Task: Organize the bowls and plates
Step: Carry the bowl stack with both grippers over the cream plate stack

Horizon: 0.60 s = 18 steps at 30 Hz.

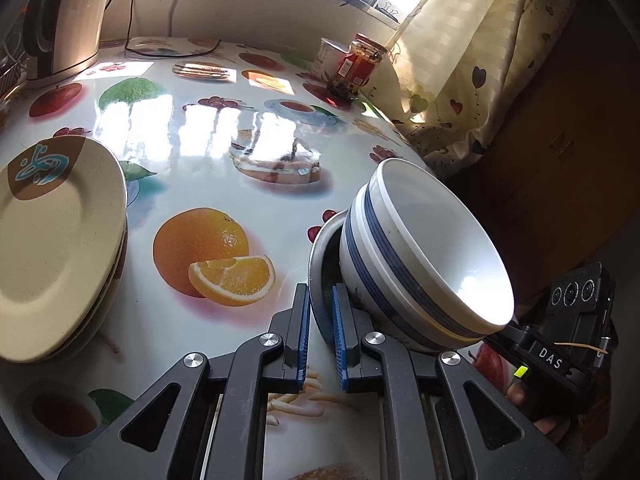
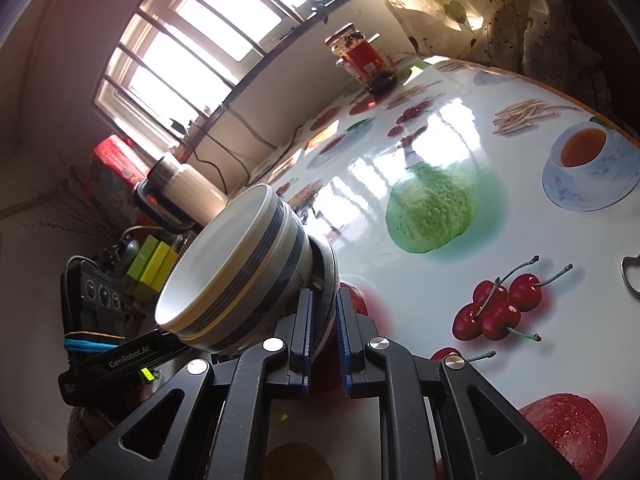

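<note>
Both claws are pinching the rim of a grey metal dish (image 1: 320, 264): left claw (image 1: 322, 332), right claw (image 2: 323, 332). Nested blue-striped white ceramic bowls (image 1: 424, 256) are tilting inside it, above the fruit-print counter (image 1: 224, 128).

In the left wrist view a stack of plates (image 1: 60, 240) sits at the left of the bench (image 1: 248, 140). To the right, stacked bowls (image 1: 424, 256) tilt in a dish (image 1: 320, 272) between the left gripper (image 1: 322, 328) pads. A jar (image 1: 360, 66) and cup (image 1: 330, 56) stand at the far edge, a kettle (image 1: 64, 20) far left.
</note>
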Each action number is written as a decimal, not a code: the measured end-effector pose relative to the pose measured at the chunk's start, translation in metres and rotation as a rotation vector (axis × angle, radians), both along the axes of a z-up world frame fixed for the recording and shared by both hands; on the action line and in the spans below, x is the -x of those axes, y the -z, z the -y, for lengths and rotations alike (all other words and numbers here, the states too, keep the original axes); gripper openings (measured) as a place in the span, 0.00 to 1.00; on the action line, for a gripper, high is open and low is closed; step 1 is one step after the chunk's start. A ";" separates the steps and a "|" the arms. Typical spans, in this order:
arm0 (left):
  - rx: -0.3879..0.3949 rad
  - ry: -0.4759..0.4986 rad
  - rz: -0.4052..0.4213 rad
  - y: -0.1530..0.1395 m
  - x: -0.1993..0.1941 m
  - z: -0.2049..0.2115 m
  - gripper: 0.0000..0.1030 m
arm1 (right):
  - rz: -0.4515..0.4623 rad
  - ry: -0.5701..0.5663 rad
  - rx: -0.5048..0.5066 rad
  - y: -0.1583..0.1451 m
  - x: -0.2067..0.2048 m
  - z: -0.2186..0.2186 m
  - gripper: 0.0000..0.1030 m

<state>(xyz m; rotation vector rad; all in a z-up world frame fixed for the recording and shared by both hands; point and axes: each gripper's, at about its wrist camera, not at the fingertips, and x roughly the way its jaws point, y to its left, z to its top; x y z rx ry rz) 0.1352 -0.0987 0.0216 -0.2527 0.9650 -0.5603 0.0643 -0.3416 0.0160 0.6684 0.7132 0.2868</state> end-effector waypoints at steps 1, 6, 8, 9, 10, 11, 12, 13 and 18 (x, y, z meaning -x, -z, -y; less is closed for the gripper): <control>-0.001 -0.001 0.001 0.000 0.000 0.000 0.11 | 0.000 0.000 0.000 0.000 0.000 0.000 0.12; -0.008 -0.004 0.015 -0.005 0.002 -0.002 0.11 | 0.006 -0.005 0.002 -0.002 0.000 -0.002 0.12; -0.008 -0.005 0.019 -0.006 0.002 -0.003 0.11 | 0.010 -0.008 0.006 -0.004 -0.001 -0.003 0.12; -0.009 -0.007 0.019 -0.007 0.002 -0.003 0.11 | 0.013 -0.009 0.009 -0.005 -0.001 -0.004 0.12; -0.009 -0.008 0.021 -0.008 0.003 -0.004 0.11 | 0.016 -0.011 0.010 -0.006 -0.001 -0.004 0.12; -0.009 -0.009 0.024 -0.009 0.003 -0.005 0.11 | 0.016 -0.012 0.010 -0.007 -0.002 -0.005 0.12; -0.010 -0.011 0.024 -0.010 0.003 -0.006 0.11 | 0.017 -0.013 0.011 -0.008 -0.002 -0.005 0.12; -0.011 -0.013 0.025 -0.011 0.004 -0.006 0.11 | 0.019 -0.016 0.013 -0.009 -0.002 -0.006 0.12; -0.017 -0.021 0.038 -0.017 0.006 -0.011 0.11 | 0.026 -0.025 0.012 -0.014 -0.004 -0.007 0.12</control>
